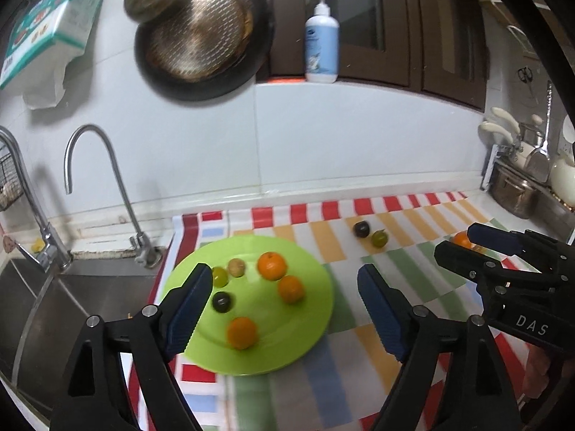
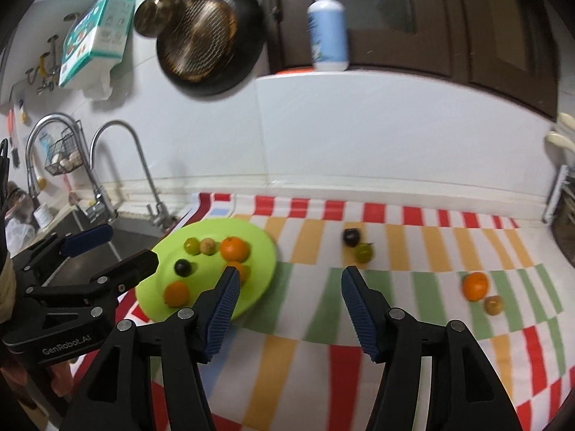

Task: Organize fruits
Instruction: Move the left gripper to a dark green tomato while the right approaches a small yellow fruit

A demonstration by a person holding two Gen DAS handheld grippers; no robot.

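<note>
While left gripper [image 1: 284, 287] hovered over green plate [image 1: 316, 309], jaws wide; right gripper [image 2: 287, 280] likewise wide, both empty.

White tiled wall [image 1: 323, 136], dark wood cabinets [image 1: 413, 25], steel sink [image 1: 46, 305], curved faucet [image 1: 107, 179]
</note>
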